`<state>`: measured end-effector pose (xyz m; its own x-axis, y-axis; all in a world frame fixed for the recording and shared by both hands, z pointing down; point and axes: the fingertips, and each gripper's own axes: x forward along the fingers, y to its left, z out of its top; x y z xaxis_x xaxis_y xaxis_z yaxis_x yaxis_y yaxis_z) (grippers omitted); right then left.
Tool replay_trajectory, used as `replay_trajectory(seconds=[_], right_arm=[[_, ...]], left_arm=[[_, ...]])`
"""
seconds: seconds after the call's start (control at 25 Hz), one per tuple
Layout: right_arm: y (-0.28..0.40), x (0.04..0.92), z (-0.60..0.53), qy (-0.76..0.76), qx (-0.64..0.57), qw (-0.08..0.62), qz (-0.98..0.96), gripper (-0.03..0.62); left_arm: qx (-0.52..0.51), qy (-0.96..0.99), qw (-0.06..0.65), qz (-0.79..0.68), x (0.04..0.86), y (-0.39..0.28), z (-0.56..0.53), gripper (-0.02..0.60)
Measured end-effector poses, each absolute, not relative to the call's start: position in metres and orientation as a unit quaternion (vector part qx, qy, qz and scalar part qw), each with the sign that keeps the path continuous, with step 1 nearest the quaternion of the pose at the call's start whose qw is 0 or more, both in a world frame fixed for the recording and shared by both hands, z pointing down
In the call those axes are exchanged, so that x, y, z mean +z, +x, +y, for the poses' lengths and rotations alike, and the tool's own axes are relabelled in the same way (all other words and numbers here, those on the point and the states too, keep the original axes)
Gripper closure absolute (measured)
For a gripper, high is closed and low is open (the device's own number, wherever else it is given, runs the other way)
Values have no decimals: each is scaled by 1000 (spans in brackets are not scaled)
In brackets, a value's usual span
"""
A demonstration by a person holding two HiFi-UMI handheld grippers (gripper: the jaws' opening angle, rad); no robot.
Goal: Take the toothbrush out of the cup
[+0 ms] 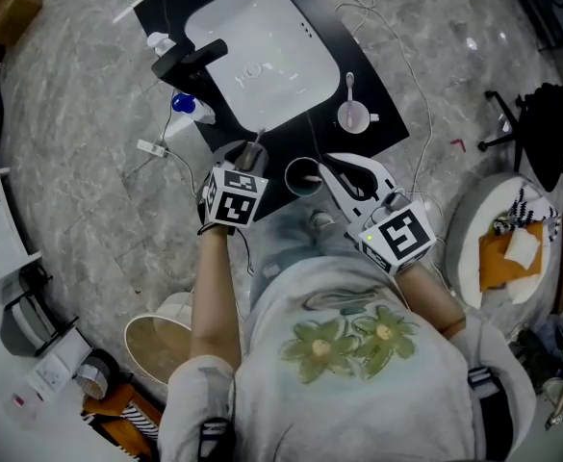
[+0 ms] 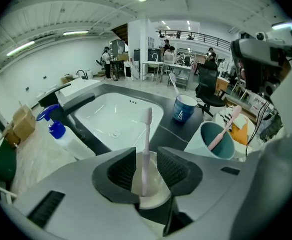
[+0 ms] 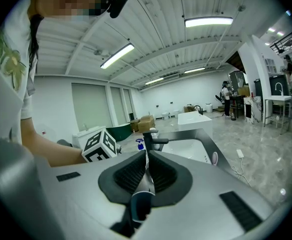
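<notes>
Centre of the left gripper view: left gripper [image 2: 146,154] open, jaws either side of a slim, pale pink plastic toothbrush [image 2: 146,134] and not yet pinching it. Toothbrush upright, head up, foot down in a whitish round cup [image 2: 155,196] low in the frame. At right of that view, a teal plastic cup [image 2: 197,144] with a second pink toothbrush [image 2: 224,128] leaning in it. Right gripper [image 3: 146,156] clamped shut on that teal cup's thin wall, so apparently nothing steadying the whitish cup. Likely trouble from here: closing off-centre and shoving the handle sideways, enough to tip the light cup toward the white sink basin [image 2: 116,119] set in the black worktop [image 2: 173,129] just beyond. Risk, too, of dragging the cup up with the brush if pulled at a slant rather than straight along the handle. Also a chance of so thin a handle slipping or swivelling between the pads under a weak pinch.
</notes>
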<state>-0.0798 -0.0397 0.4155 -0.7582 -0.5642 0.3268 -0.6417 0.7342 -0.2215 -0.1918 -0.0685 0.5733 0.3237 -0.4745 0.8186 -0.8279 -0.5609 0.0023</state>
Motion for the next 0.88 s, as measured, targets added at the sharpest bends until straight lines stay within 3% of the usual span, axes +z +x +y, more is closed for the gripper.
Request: replay_trajectory(seconds=[0.48,0.88], right_arm=[[-71,424,-34,342,178,122,-915,548],[-69,425,-26,342,180,124,-914,548]], left_arm=[[408,786,221,-409,583,-188,-64,512],[395,788,214,-422,574,-187,-62,517]])
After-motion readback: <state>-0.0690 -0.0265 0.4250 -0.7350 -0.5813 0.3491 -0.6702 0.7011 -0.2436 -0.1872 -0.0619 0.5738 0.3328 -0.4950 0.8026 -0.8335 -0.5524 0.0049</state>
